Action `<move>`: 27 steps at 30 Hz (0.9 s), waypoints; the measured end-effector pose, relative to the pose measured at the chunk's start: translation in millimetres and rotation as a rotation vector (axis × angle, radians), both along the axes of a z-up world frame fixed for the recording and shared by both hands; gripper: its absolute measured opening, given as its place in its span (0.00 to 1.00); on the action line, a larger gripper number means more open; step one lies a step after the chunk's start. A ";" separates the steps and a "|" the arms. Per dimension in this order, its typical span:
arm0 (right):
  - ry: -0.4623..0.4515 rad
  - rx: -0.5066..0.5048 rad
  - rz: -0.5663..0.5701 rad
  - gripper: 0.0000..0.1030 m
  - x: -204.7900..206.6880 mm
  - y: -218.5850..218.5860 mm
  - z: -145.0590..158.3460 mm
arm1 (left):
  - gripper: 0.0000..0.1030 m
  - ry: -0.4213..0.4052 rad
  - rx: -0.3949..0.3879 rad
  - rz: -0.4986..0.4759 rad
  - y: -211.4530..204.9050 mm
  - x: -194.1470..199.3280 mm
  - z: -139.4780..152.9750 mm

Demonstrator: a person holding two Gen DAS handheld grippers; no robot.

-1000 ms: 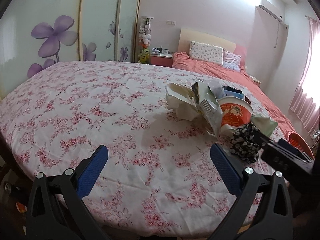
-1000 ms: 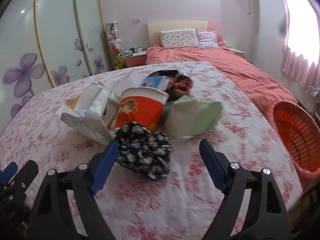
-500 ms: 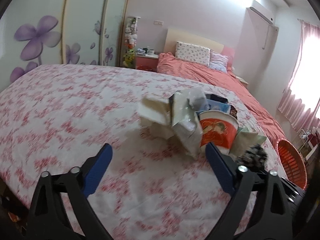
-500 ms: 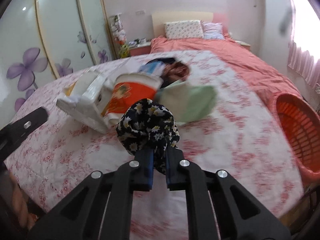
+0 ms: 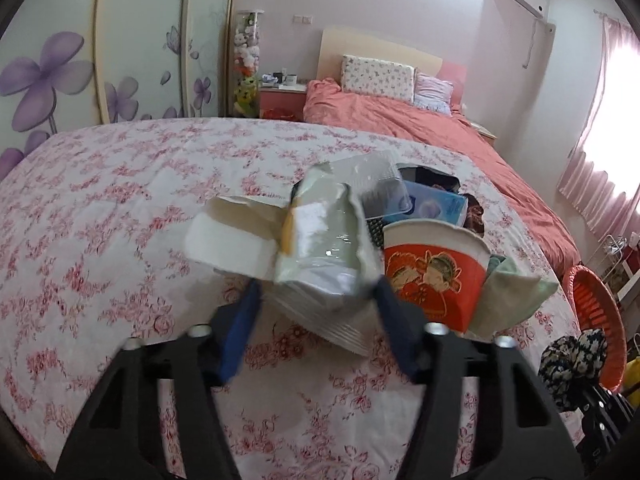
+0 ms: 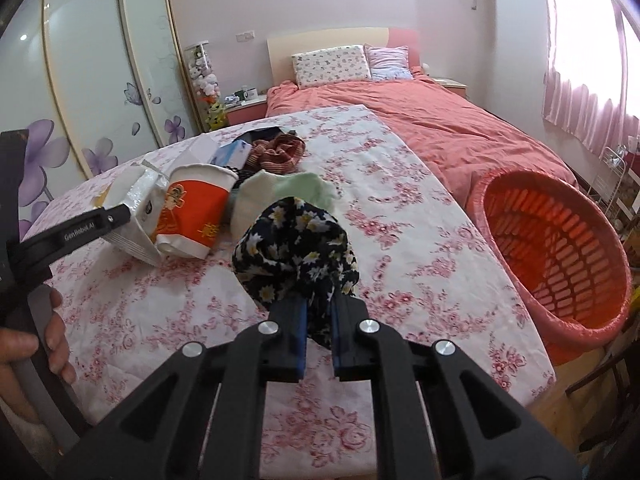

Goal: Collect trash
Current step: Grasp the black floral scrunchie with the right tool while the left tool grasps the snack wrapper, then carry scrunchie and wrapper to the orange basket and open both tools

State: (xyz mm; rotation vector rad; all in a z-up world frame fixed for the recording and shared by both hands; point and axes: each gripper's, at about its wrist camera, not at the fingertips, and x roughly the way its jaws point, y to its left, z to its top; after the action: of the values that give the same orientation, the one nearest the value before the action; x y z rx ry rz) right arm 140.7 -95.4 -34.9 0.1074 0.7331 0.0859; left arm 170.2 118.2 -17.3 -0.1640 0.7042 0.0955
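My right gripper [image 6: 319, 320] is shut on a black floral cloth [image 6: 298, 250] and holds it above the table, left of the orange basket [image 6: 560, 248]. The cloth also shows in the left wrist view [image 5: 572, 364] in front of the basket [image 5: 596, 320]. My left gripper [image 5: 316, 320] is open, its blue fingers [image 5: 244, 324] on either side of a crumpled white plastic bag [image 5: 324, 252]. A red and white paper cup [image 5: 432, 272] lies right of the bag, with a pale green cloth [image 5: 508, 300] beside it. The cup [image 6: 196, 208] and bag [image 6: 136, 208] show in the right wrist view.
The table has a pink floral cover [image 6: 400, 216]. A blue tissue packet [image 5: 432, 204] and a striped red cloth [image 6: 280, 152] lie behind the cup. A bed with a salmon cover [image 6: 432, 120] stands behind the table. A wardrobe with purple flowers [image 5: 60, 72] is at the left.
My right gripper shut on the floral cloth, lifted it and carried it right toward the basket. My left gripper moved forward and narrowed around the white plastic bag.
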 end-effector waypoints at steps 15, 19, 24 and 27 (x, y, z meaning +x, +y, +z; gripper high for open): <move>-0.022 0.013 -0.029 0.10 -6.2 -17.0 7.1 | 0.08 -0.065 0.029 -0.082 -13.4 -9.5 20.0; -0.035 0.012 -0.035 0.10 -10.1 -20.4 11.0 | 0.08 -0.087 0.027 -0.102 -16.3 -17.7 27.7; -0.066 0.019 -0.051 0.10 -14.0 -30.1 20.9 | 0.08 -0.122 0.014 -0.151 -28.0 -30.6 44.6; -0.092 0.017 -0.068 0.10 -16.1 -38.6 29.9 | 0.08 -0.146 0.003 -0.193 -40.0 -36.9 56.5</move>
State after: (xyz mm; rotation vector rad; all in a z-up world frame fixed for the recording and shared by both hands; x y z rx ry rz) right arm 124.6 -133.9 -5.0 0.1431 0.6364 0.0320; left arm 133.2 78.2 39.3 -0.0988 0.5713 -0.0989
